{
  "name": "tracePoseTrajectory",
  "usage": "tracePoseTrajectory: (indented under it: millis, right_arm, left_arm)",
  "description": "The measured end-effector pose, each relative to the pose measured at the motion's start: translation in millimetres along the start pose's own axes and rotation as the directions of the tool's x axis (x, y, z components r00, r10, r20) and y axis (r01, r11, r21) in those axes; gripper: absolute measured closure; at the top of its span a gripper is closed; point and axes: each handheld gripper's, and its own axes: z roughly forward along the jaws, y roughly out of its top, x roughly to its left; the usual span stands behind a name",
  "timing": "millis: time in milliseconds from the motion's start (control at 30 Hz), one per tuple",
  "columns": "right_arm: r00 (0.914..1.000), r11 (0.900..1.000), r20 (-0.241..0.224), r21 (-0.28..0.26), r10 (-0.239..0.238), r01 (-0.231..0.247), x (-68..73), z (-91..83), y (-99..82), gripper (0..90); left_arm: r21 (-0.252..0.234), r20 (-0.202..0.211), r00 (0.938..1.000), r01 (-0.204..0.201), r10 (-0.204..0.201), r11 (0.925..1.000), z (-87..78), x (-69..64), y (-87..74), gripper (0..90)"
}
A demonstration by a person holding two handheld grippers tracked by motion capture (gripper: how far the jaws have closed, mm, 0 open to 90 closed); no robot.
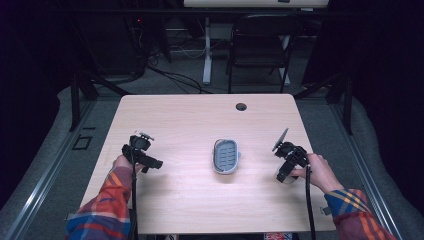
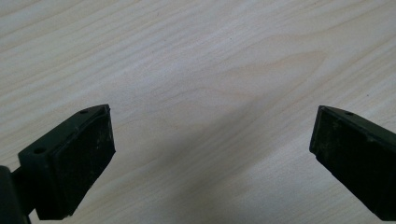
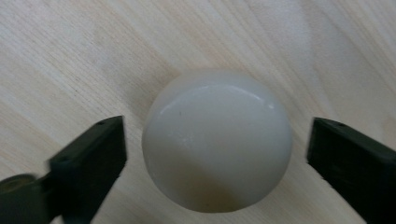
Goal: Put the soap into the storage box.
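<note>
We are holding the right gripper (image 3: pixel 217 154) over a smooth, glossy white ball (image 3: pixel 217 142) that is sitting on the counter (image 1: pixel 190 120), well to the right of the grey slotted tray (image 1: pixel 226 155). The jaws are standing spread on either side of the ball, with a visible gap at each side; nothing is being pinched yet. The left gripper (image 2: pixel 212 154) is waiting spread wide above bare wood, well to the left of the tray, with nothing between its jaws.

Risks, as we are judging them: the ball is round and slick, so if one jaw lands before the other it is likely to roll or squirt out along the counter. A pinch taken off the widest part could pop it upward or downward out of the grip. The counter's right edge is near this spot, so a nudged ball could run off it.

Nothing is standing between the ball and the tray. A cable grommet (image 1: pixel 241 106) is sitting beyond the tray, clear of the work.
</note>
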Motion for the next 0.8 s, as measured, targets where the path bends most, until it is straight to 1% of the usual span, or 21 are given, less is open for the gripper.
tracePoseTrajectory:
  millis: [33, 67, 100, 133, 200, 233, 267, 300, 333, 367, 400, 433, 467, 500, 533, 633, 667, 700, 733, 767, 800]
  right_arm:
    - [0.9996, 0.9987, 0.003, 0.041, -0.029, 0.029, -1.8, -2.5, 2.3, 10.5]
    - [0.9993, 0.9983, 0.007, 0.045, -0.036, 0.036, -2.0, -1.9, 2.8, 12.1]
    - [0.9996, 0.9989, 0.002, 0.037, -0.027, 0.027, -1.1, -0.7, 2.8, 13.6]
    - [0.9999, 0.9999, -0.008, 0.010, -0.008, 0.008, 0.4, 1.9, 1.9, 13.8]
    - [0.9995, 0.9986, -0.004, 0.042, -0.031, 0.031, 0.0, 0.7, 3.9, 14.3]
    - [0.9994, 0.9984, -0.002, 0.045, -0.034, 0.034, 0.0, 0.8, 4.5, 14.5]
    - [0.9994, 0.9984, -0.002, 0.045, -0.034, 0.034, 0.0, 0.8, 4.5, 14.5]
    - [0.9999, 0.9998, -0.004, 0.018, -0.010, 0.010, 1.2, 3.6, 3.9, 15.0]
    - [0.9999, 0.9995, -0.004, 0.028, -0.016, 0.016, 0.7, 3.3, 4.4, 15.3]
    - [0.9994, 0.9984, 0.007, 0.044, -0.035, 0.035, -0.5, 3.0, 5.2, 15.6]
    - [0.9999, 0.9994, -0.003, 0.032, -0.012, 0.012, 0.2, 4.7, 4.8, 16.2]
    - [0.9997, 0.9988, 0.000, 0.044, -0.023, 0.023, -0.6, 4.3, 5.4, 17.4]
    - [0.9997, 0.9988, 0.000, 0.044, -0.023, 0.023, -0.6, 4.3, 5.4, 17.4]
    - [0.9991, 0.9968, 0.014, 0.071, -0.039, 0.038, -2.1, 3.7, 7.0, 21.0]
    - [0.9999, 0.9991, 0.003, 0.041, -0.014, 0.014, -0.9, 6.1, 5.7, 21.0]
    - [0.9999, 0.9994, -0.004, 0.031, -0.016, 0.016, -1.5, 6.4, 6.0, 23.5]
    - [0.9999, 0.9993, -0.003, 0.034, -0.013, 0.014, -1.6, 6.2, 6.3, 23.5]
    - [0.9998, 0.9985, 0.003, 0.050, -0.022, 0.022, -2.5, 5.2, 7.2, 23.6]
    - [0.9998, 0.9985, 0.003, 0.050, -0.022, 0.022, -2.5, 5.2, 7.2, 23.6]
    - [0.9997, 0.9972, 0.005, 0.071, -0.025, 0.025, -3.1, 3.6, 8.3, 23.7]
    - [0.9997, 0.9972, 0.005, 0.071, -0.025, 0.025, -3.1, 3.6, 8.3, 23.7]
  left_arm:
    - [0.000, 0.001, 1.0000, 0.000, 0.000, 1.0000, 0.0, 0.1, 0.0, 0.1]
    - [0.000, 0.001, 1.0000, 0.000, 0.000, 1.0000, 0.1, 0.1, 0.0, 0.1]
    - [0.000, 0.001, 1.0000, -0.001, 0.001, 1.0000, 0.0, 0.1, 0.0, 0.1]
    - [0.000, 0.001, 1.0000, 0.000, 0.000, 1.0000, 0.0, 0.1, 0.0, 0.1]
    - [0.000, 0.001, 1.0000, -0.001, 0.001, 1.0000, 0.1, 0.0, 0.0, 0.1]
    - [0.000, 0.001, 1.0000, -0.001, 0.001, 1.0000, 0.1, 0.0, 0.0, 0.1]
    - [0.000, 0.001, 1.0000, -0.001, 0.001, 1.0000, 0.1, 0.0, 0.0, 0.1]
    - [0.001, 0.001, 1.0000, -0.001, 0.001, 1.0000, 0.0, 0.0, -0.1, 0.1]
    - [0.000, 0.001, 1.0000, 0.002, -0.002, 1.0000, 0.1, 0.0, -0.1, 0.1]
    - [0.000, 0.000, 1.0000, 0.002, -0.002, 1.0000, 0.0, 0.0, -0.1, 0.1]
    - [0.000, 0.000, 1.0000, 0.002, -0.002, 1.0000, 0.1, 0.0, -0.1, 0.1]
    - [0.002, 0.000, 1.0000, 0.000, 0.000, 1.0000, 0.1, 0.1, -0.1, 0.1]
    - [0.002, 0.000, 1.0000, 0.000, 0.000, 1.0000, 0.1, 0.1, -0.1, 0.1]
    - [0.001, 0.000, 1.0000, -0.001, 0.001, 1.0000, 0.0, -0.2, 0.0, 0.1]
    - [0.001, 0.000, 1.0000, -0.001, 0.001, 1.0000, 0.0, -0.4, 0.0, 0.1]
    - [0.000, -0.001, 1.0000, -0.001, 0.001, 1.0000, -0.1, -0.4, 0.0, 0.1]
    - [0.000, 0.000, 1.0000, -0.001, 0.001, 1.0000, -0.1, -0.3, 0.0, 0.1]
    - [0.000, -0.001, 1.0000, -0.001, 0.001, 1.0000, 0.0, -0.3, 0.0, 0.1]
    - [0.000, -0.001, 1.0000, -0.001, 0.001, 1.0000, 0.0, -0.3, 0.0, 0.1]
    - [0.001, 0.000, 1.0000, -0.002, 0.002, 1.0000, -0.2, -0.3, 0.0, 0.1]
    - [0.001, 0.000, 1.0000, -0.002, 0.002, 1.0000, -0.2, -0.3, 0.0, 0.1]
